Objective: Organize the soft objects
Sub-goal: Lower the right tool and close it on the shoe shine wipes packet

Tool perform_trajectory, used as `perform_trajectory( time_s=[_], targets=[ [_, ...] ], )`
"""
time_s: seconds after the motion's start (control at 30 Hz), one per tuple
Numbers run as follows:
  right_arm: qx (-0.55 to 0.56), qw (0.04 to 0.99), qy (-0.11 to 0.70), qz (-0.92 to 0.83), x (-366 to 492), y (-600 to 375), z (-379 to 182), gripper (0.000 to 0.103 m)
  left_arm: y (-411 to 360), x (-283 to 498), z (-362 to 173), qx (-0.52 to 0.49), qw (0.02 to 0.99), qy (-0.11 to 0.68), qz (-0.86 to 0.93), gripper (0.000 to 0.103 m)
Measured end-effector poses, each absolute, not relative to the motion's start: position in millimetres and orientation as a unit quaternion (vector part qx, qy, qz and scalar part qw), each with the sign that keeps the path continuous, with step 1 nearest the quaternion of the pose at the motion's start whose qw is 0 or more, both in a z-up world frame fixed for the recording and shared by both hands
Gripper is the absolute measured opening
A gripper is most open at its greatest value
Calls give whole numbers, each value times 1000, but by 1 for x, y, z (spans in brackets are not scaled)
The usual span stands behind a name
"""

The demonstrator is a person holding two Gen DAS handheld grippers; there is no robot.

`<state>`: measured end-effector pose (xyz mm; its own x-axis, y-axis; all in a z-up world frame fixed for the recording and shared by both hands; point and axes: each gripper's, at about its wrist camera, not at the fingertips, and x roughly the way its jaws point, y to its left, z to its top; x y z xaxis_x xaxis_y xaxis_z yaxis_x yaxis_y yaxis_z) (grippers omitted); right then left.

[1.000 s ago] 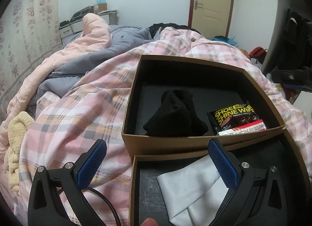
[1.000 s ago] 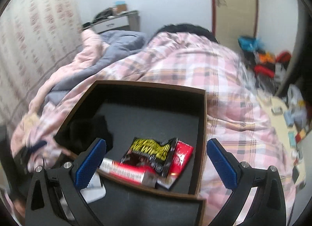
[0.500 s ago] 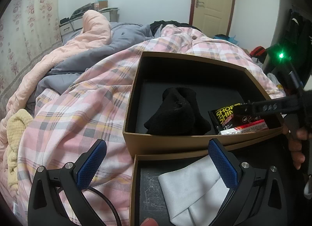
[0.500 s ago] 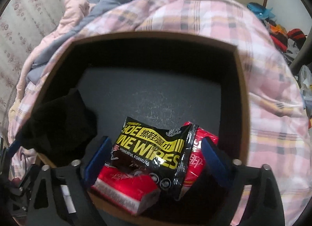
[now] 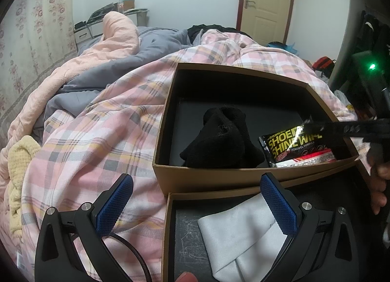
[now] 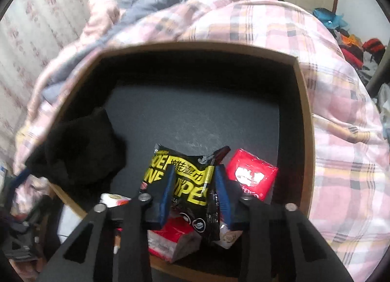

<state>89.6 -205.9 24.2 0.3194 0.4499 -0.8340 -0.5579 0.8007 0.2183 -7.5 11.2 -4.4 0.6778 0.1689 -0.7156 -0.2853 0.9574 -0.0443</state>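
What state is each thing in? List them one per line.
right gripper: jaws just closed, pinching the black wipes pack.
left gripper: open, empty.
far box: lidless, holds the packs and black cloth.
red pack: lying loose.
grey cloth: folded in near box.
door: shut.

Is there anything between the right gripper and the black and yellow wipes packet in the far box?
No. The right gripper has just been closing, and its pads press on both sides of the shoe wipes packet. The black sock lies apart to the packet's left, and the red pack sits to its right, outside the jaws.
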Motion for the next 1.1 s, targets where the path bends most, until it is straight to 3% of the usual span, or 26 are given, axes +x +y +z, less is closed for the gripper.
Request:
perform_trajectory(
  time_s=[0.07, 0.13, 0.4, 0.53, 0.63, 0.7, 0.77, 1.1],
  targets=[
    [-40, 816, 481, 317, 87, -214, 35, 18, 11, -7, -4, -77, 913, 382, 125, 103],
    [-31, 821, 469, 323, 83, -217, 49, 4, 11, -7, -4, -77, 913, 381, 125, 103],
    [4, 854, 383, 351, 52, -237, 107, 3, 11, -7, -4, -76, 913, 381, 124, 103],
    [-24, 857, 399, 326, 76, -208, 88, 3, 11, -7, -4, -76, 913, 381, 125, 103],
    [-38, 839, 448, 306, 89, -200, 66, 17, 11, -7, -4, -76, 913, 381, 125, 103],
    [-52, 830, 472, 294, 97, -191, 49, 54, 11, -7, -4, -76, 913, 381, 124, 103],
    [-62, 828, 476, 289, 100, -188, 41, 78, 11, -7, -4, -76, 913, 382, 124, 103],
    [-106, 776, 553, 284, 122, -162, -12, 79, 11, -7, -4, -76, 913, 382, 125, 103]
  ],
)
